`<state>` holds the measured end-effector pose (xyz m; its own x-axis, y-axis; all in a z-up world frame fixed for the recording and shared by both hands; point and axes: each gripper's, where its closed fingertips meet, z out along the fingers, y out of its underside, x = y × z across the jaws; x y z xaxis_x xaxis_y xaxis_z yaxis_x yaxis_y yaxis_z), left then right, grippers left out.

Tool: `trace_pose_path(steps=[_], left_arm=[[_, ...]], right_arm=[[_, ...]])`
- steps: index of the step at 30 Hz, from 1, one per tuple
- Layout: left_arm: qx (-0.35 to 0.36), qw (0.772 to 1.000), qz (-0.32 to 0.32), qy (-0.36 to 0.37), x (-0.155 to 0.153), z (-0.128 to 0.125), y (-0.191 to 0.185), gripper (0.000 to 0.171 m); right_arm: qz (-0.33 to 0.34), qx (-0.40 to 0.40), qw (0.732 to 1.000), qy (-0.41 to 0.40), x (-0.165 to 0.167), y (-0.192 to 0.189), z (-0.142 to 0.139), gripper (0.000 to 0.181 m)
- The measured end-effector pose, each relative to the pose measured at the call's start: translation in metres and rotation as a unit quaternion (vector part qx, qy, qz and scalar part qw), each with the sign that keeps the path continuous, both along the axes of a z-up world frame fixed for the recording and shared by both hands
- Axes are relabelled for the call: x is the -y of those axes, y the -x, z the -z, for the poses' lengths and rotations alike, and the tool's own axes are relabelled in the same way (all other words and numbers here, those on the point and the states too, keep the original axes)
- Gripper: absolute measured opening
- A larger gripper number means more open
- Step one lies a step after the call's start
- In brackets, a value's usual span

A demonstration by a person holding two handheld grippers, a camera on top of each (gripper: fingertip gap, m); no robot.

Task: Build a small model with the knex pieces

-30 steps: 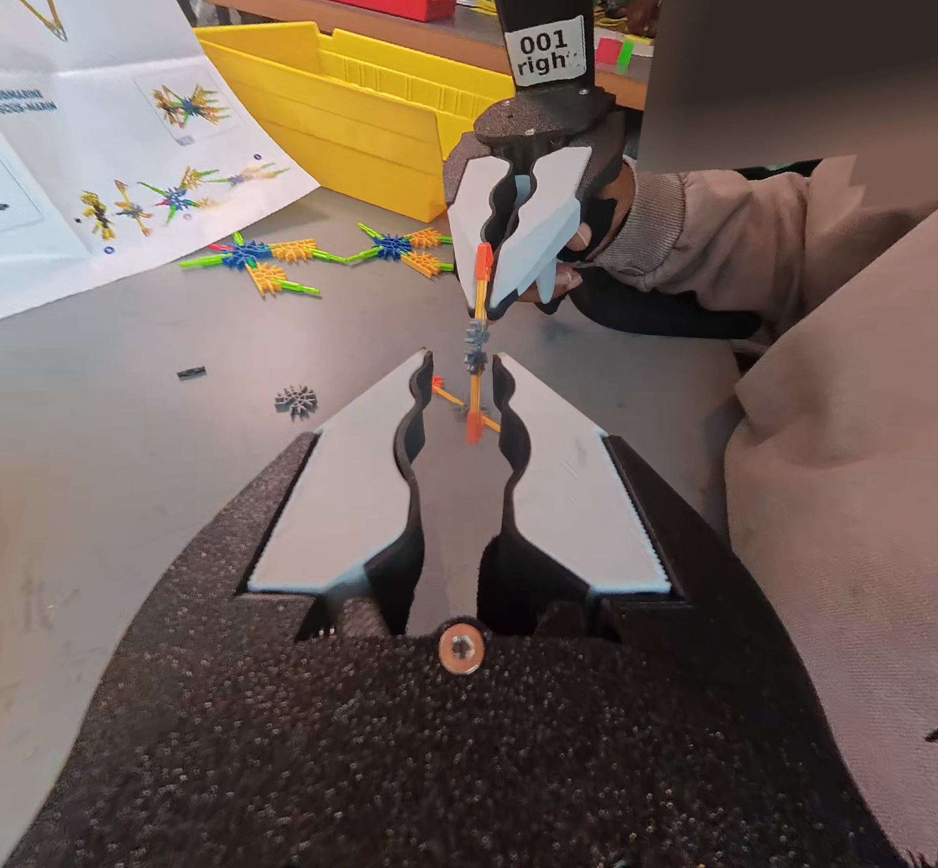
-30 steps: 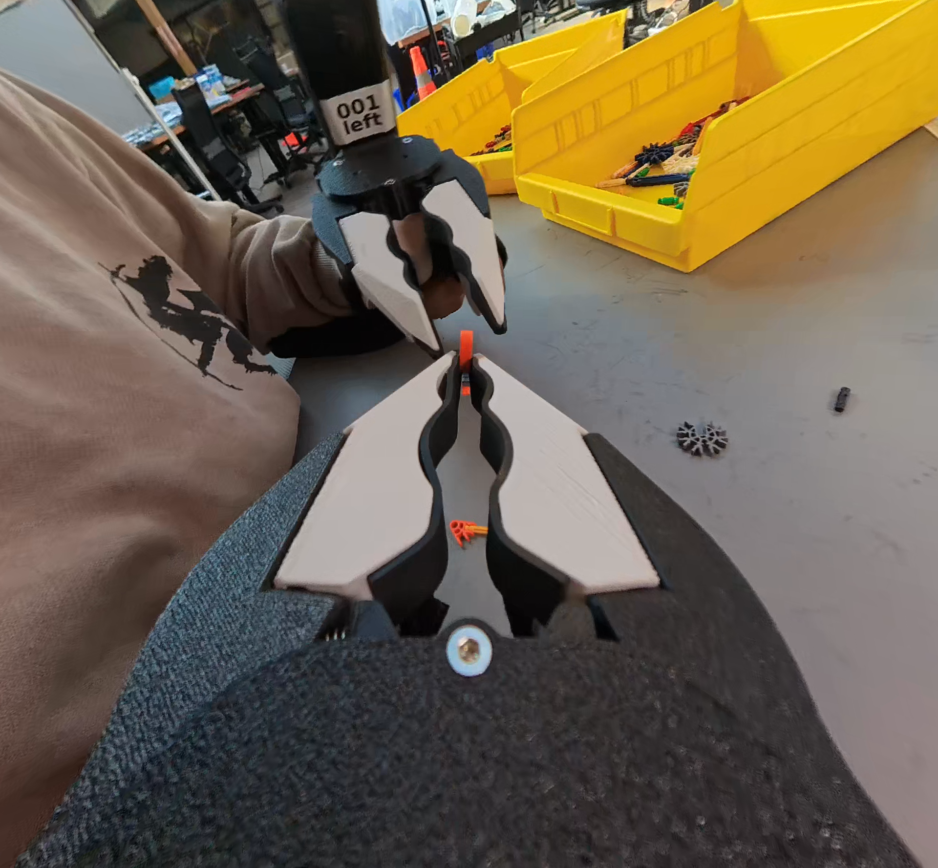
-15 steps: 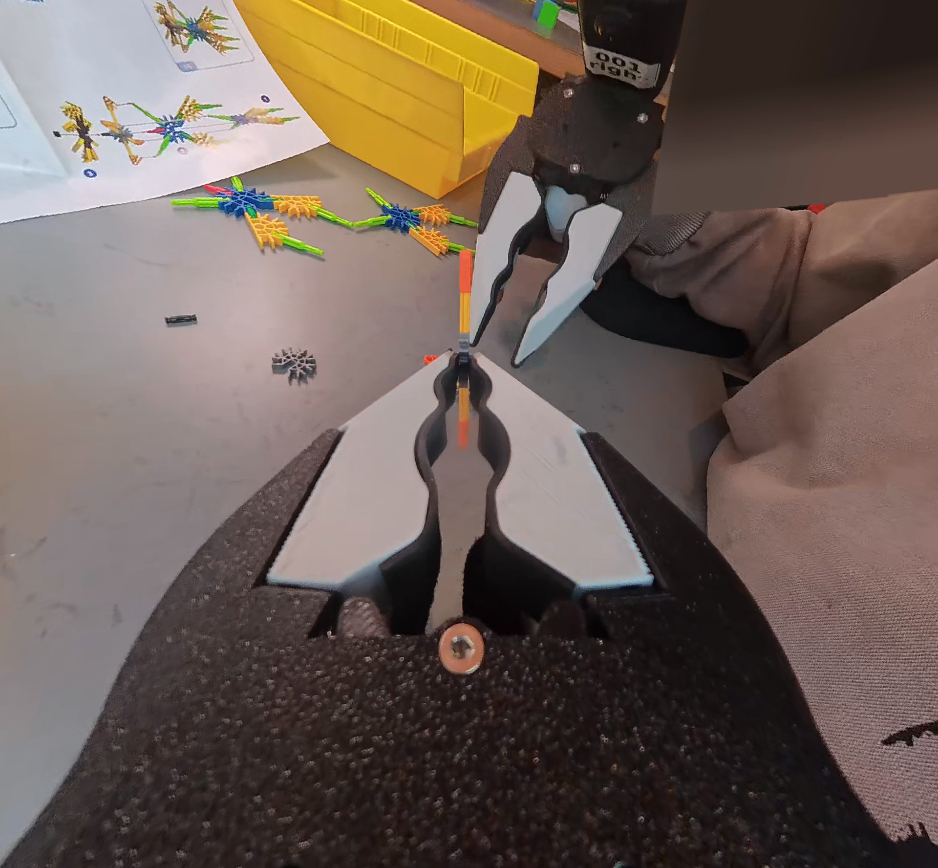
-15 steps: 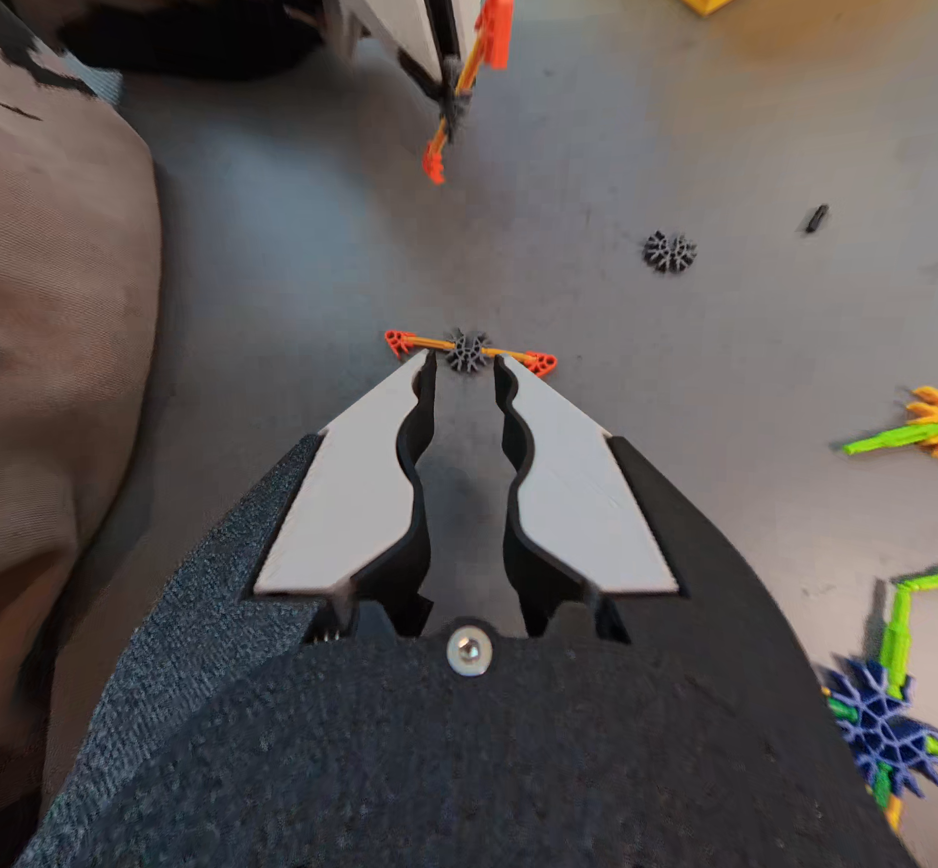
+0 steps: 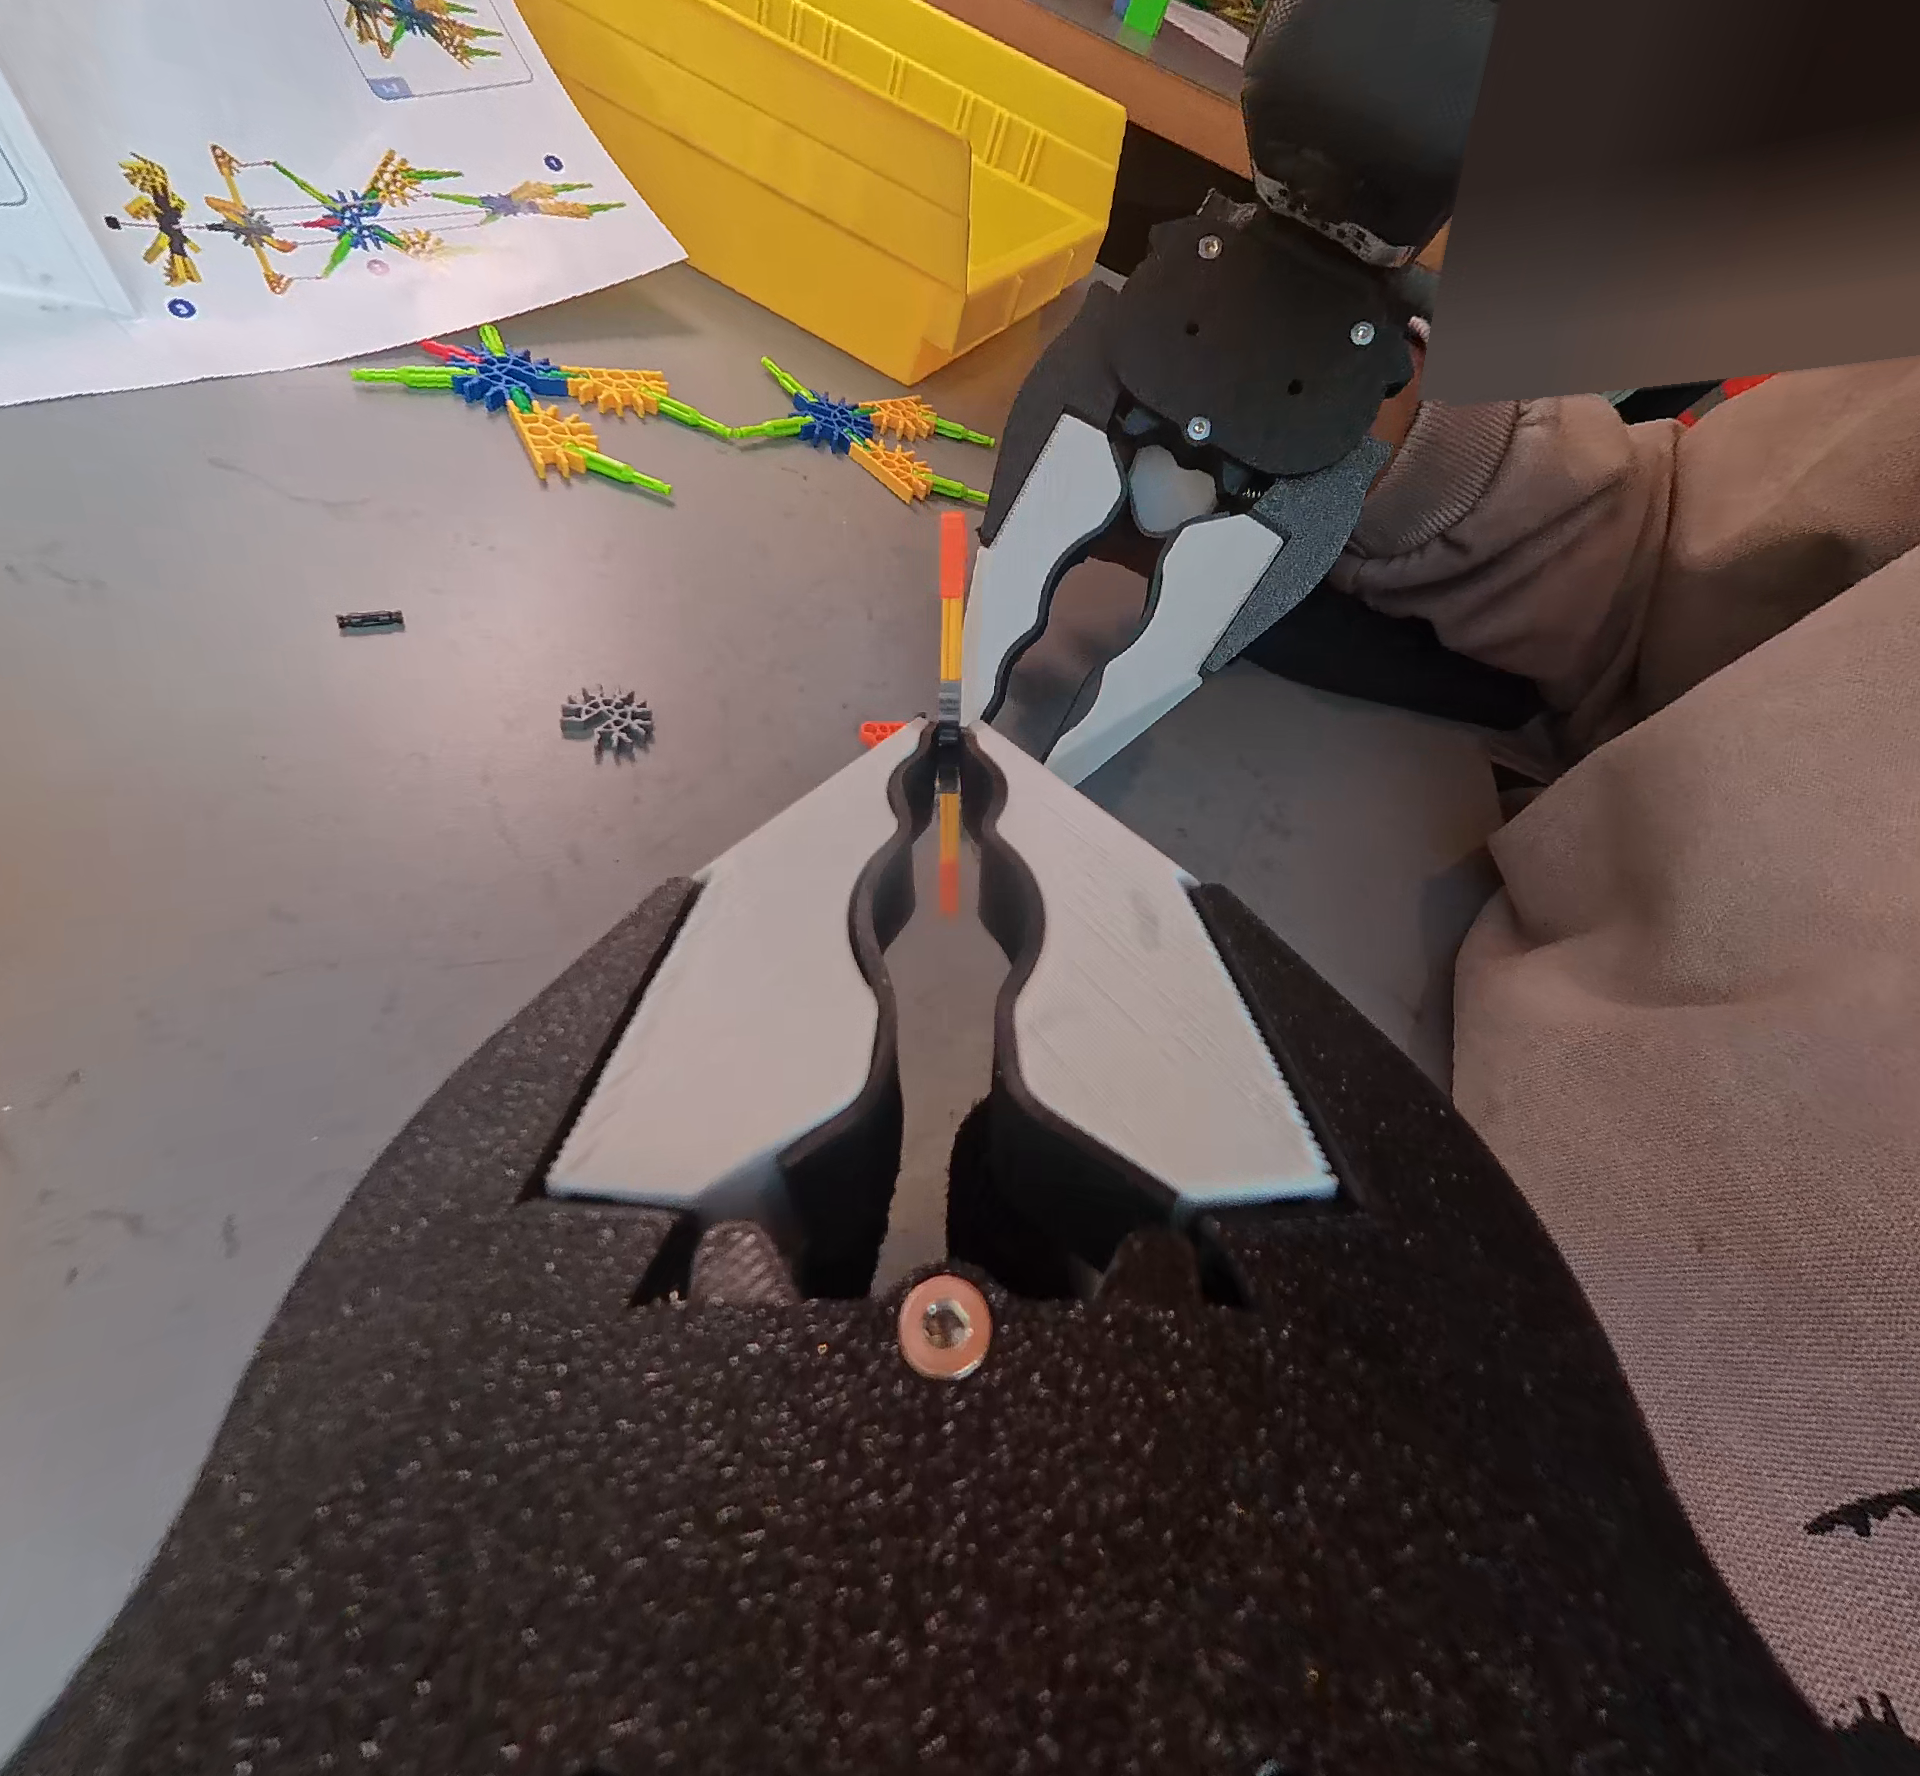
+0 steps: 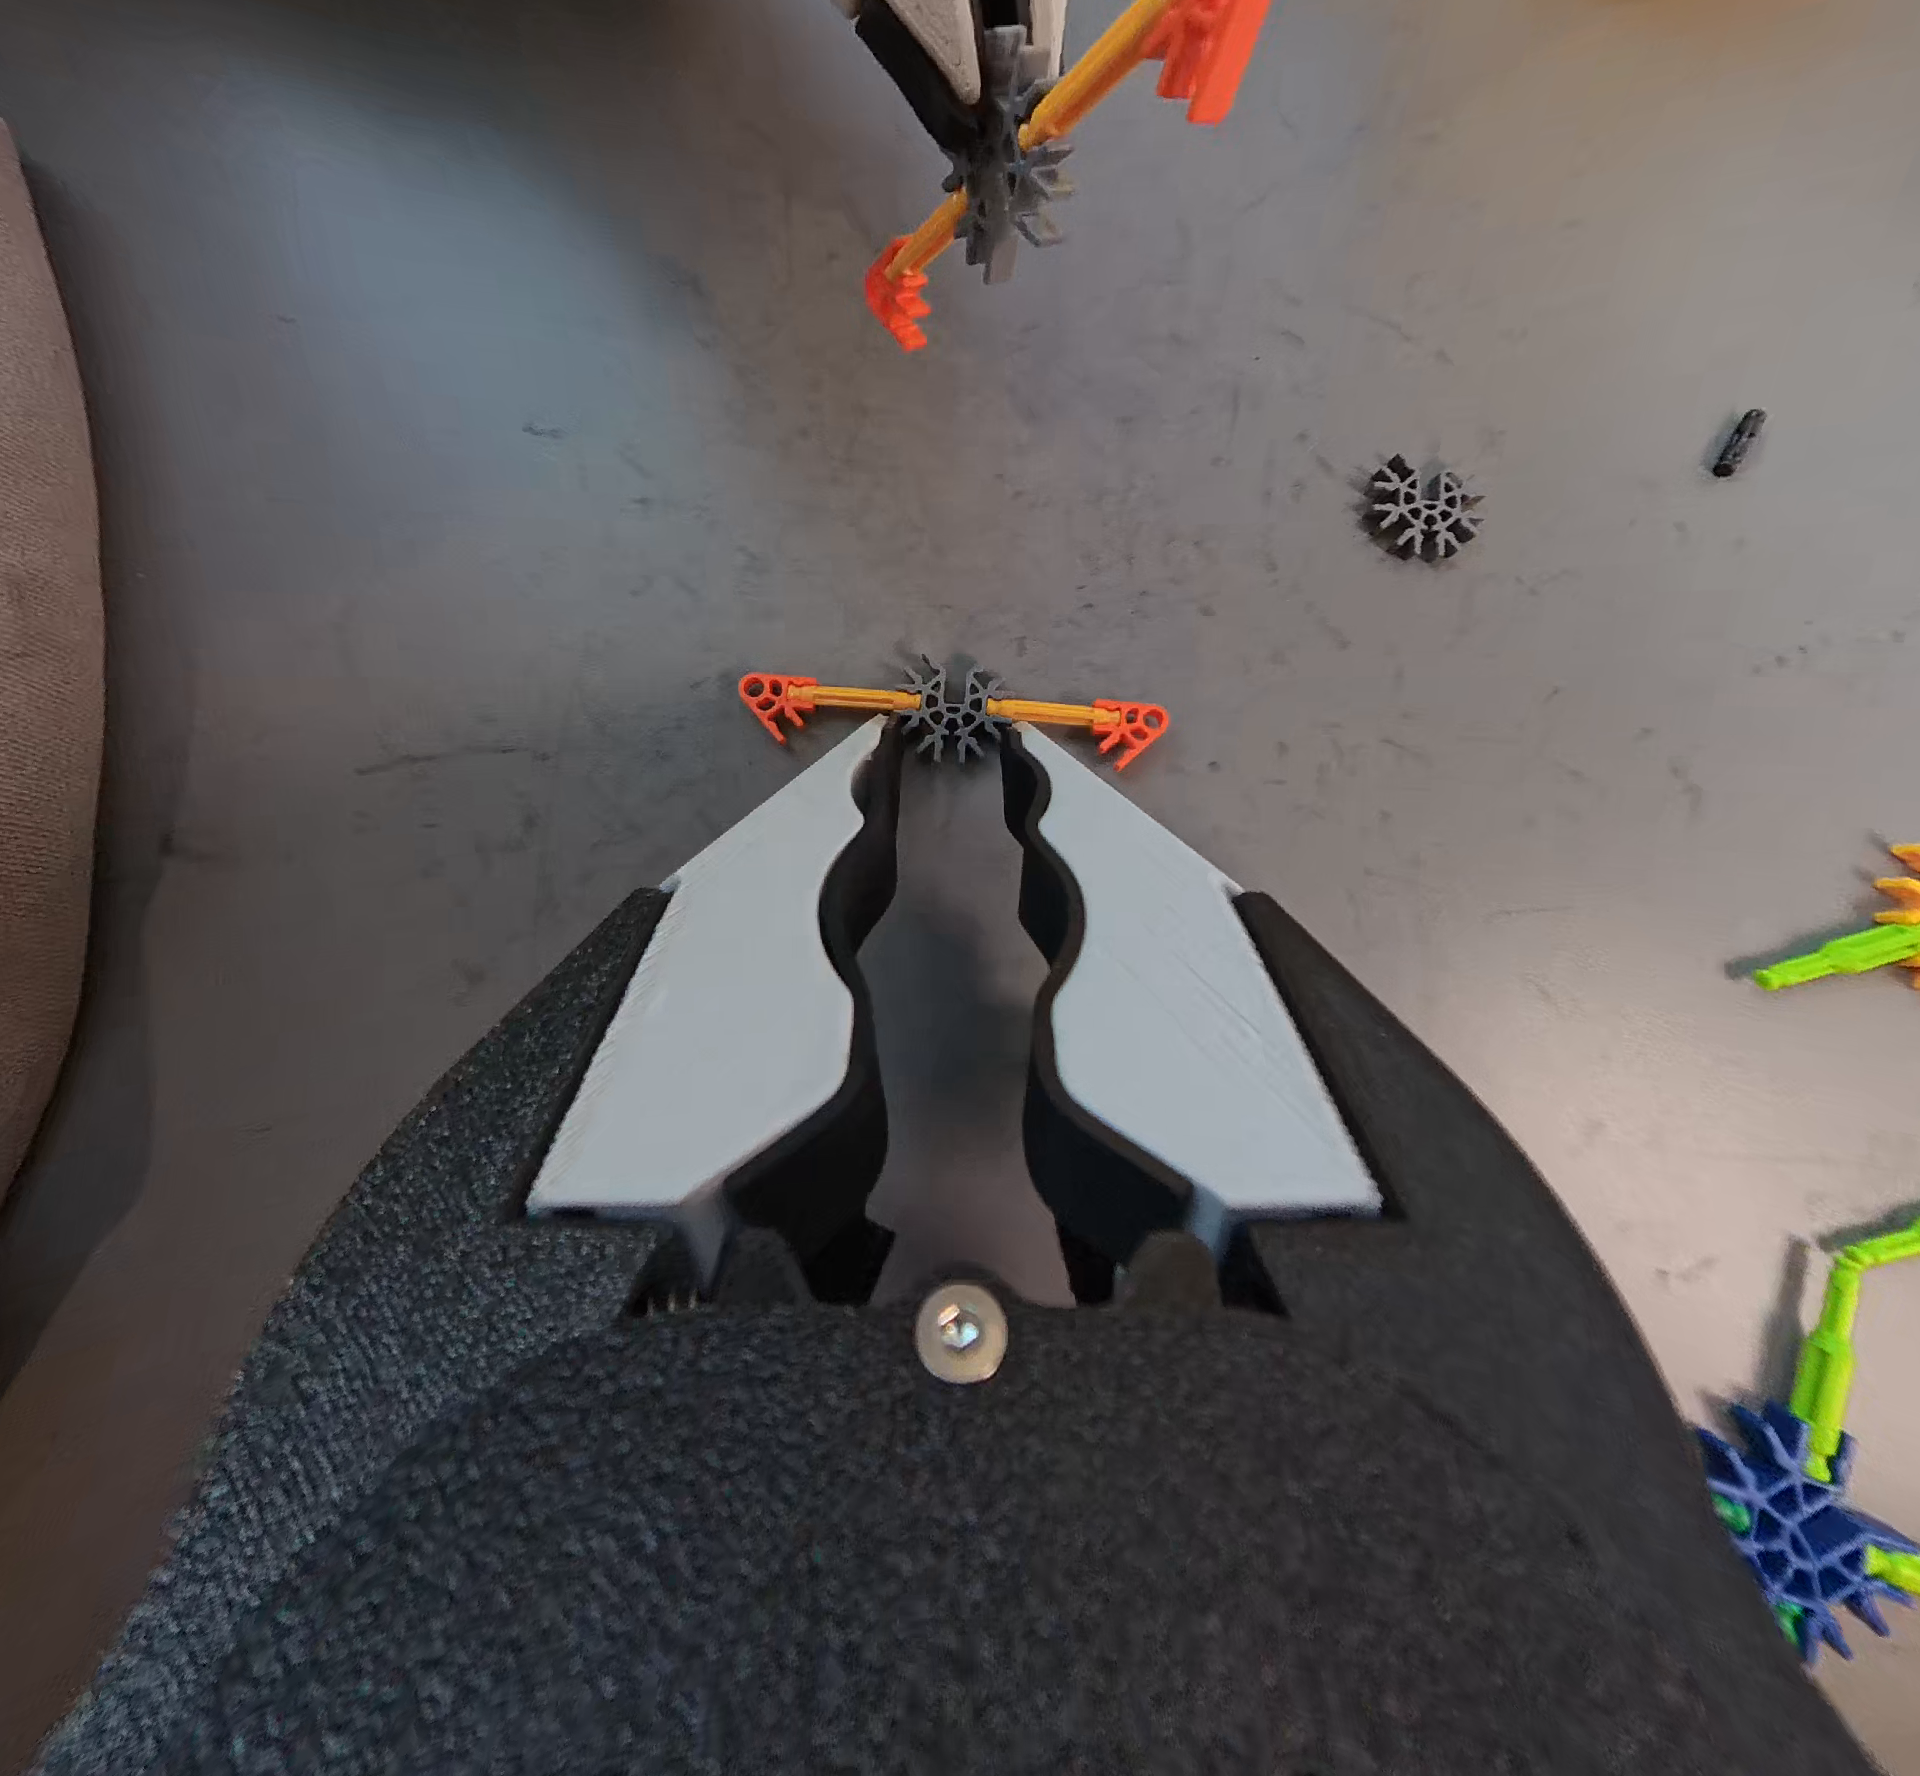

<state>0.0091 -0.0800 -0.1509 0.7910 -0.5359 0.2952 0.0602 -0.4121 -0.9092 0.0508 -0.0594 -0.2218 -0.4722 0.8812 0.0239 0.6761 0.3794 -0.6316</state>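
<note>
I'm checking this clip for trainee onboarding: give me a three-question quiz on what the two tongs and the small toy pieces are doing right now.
1. True or false: the left tongs are shut on a grey-hub rod piece.
2. What lies at the tips of the right tongs?
A. black pin
B. flat grey-hub piece with orange ends
C. blue hub
3. Fill in: the loose grey connector lies on the ___.

Key: 1 true; 2 B, the flat grey-hub piece; 3 table.

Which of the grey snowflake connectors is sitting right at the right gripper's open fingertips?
The grey connector with two yellow rods, flat on the table before the right gripper. Another is clamped in the left gripper; the bare connector lies apart.
</note>
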Motion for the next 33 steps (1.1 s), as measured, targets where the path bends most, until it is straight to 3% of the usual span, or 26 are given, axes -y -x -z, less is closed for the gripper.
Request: trace_pose_path(steps=[3, 10, 23, 33], left_arm=[[0.013, 1.000, 0.019, -0.010, 0.004, -0.004, -0.005, 0.003], [0.027, 0.998, 0.053, -0.025, 0.010, -0.012, -0.016, 0.003], [0.022, 0.996, 0.083, -0.026, 0.016, -0.010, -0.028, 0.003], [0.107, 0.990, 0.079, -0.052, 0.016, -0.033, -0.024, 0.003]], right_arm=[[-0.024, -0.048, 0.998, 0.026, 0.004, 0.004, -0.014, 0.016], [-0.057, -0.155, 0.967, 0.194, 0.024, 0.008, -0.069, 0.016], [-0.062, -0.157, 0.957, 0.236, 0.035, 0.010, -0.073, 0.016], [-0.046, -0.217, 0.924, 0.313, 0.033, 0.015, -0.100, 0.016]])
